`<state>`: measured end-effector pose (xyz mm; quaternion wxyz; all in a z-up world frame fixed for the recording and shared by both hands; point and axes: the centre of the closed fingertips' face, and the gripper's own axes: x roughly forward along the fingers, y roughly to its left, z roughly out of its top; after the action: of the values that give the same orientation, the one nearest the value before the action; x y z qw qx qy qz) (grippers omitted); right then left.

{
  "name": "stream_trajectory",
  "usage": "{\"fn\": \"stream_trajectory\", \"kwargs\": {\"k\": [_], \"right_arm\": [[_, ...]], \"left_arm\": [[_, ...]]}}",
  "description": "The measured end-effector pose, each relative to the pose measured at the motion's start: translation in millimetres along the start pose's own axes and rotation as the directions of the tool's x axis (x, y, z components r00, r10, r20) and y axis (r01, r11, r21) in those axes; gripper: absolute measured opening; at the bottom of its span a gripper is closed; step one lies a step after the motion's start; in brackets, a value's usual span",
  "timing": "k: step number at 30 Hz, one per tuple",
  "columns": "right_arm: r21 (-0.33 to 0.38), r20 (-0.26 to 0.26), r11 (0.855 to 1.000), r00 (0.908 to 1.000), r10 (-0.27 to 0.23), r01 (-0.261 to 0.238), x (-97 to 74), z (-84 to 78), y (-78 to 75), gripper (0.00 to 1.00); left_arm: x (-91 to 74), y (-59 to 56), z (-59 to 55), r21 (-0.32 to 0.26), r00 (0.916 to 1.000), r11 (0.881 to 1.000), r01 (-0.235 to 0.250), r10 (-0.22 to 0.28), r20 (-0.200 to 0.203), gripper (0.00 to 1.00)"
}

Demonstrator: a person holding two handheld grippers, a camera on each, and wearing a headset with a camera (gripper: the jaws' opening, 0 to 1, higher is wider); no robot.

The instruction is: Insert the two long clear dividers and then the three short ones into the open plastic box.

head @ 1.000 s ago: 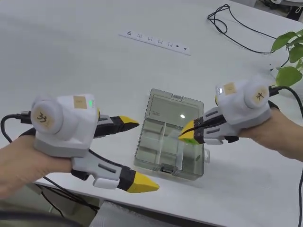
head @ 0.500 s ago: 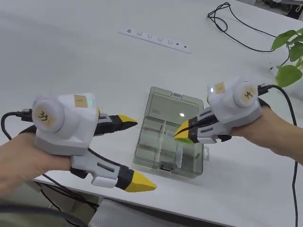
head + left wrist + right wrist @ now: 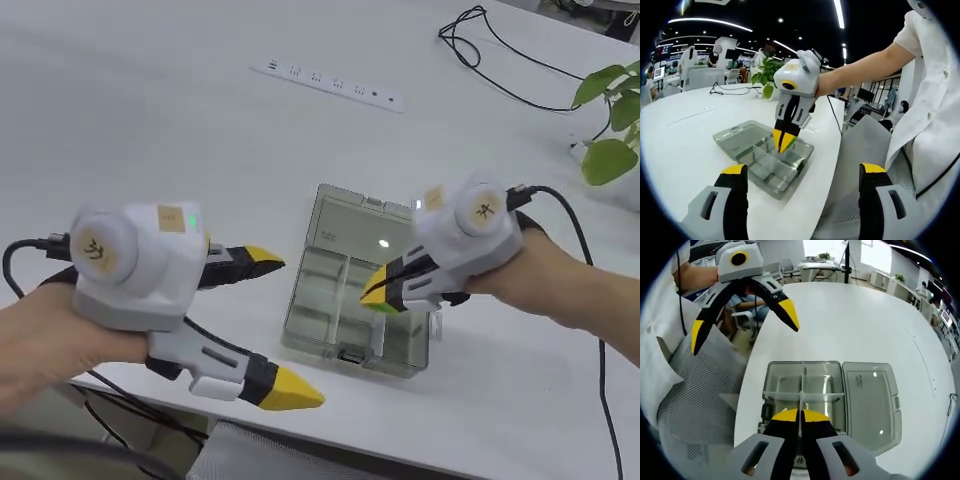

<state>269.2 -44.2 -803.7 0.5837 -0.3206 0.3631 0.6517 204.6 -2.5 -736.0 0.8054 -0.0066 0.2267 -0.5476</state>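
Observation:
The open clear plastic box (image 3: 345, 300) lies near the table's front edge, its lid (image 3: 363, 222) flat behind it. Clear dividers (image 3: 803, 396) stand crossed inside the box (image 3: 790, 385). My right gripper (image 3: 375, 292) hangs just over the box's middle, shut on a thin clear divider (image 3: 801, 382) seen edge-on between its yellow tips. From the left gripper view this right gripper (image 3: 783, 142) points steeply down into the box (image 3: 765, 155). My left gripper (image 3: 278, 328) is held left of the box, open and empty. In the right gripper view the left gripper (image 3: 742, 326) is above the table edge.
A white power strip (image 3: 328, 84) lies at the back of the white table (image 3: 150, 130). A black cable (image 3: 500, 70) and a green plant (image 3: 610, 110) are at the back right. A mesh chair (image 3: 695, 405) stands below the front edge.
My right gripper has moved left and down with the divider, from the box's right side to over its middle. The left gripper has barely shifted.

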Motion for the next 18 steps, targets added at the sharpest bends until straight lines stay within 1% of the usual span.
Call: {"fn": "stream_trajectory", "kwargs": {"k": [8, 12, 15, 18], "right_arm": [[-0.023, -0.047, 1.000, 0.9989, -0.002, 0.001, 7.2, -6.0, 0.3, 0.03], [-0.029, -0.058, 1.000, 0.9983, -0.006, 0.004, 7.3, -6.6, 0.1, 0.02], [-0.029, -0.063, 1.000, 0.9980, -0.009, 0.007, 7.3, -6.8, 0.1, 0.02], [-0.033, -0.078, 0.999, 0.9969, -0.011, 0.009, 7.9, -6.7, 0.2, 0.02]], "left_arm": [[0.7, 3.6, -5.5, -0.002, 0.9999, 1.000, -0.004, 0.004, -0.012, 0.96], [1.7, 6.6, -5.1, -0.001, 0.9999, 1.000, -0.011, 0.011, -0.009, 0.98], [2.7, 8.0, -4.5, -0.001, 0.9999, 1.000, -0.013, 0.013, -0.007, 0.99], [3.2, 8.0, -4.5, -0.002, 0.9999, 1.000, -0.012, 0.012, -0.008, 0.98]]}}
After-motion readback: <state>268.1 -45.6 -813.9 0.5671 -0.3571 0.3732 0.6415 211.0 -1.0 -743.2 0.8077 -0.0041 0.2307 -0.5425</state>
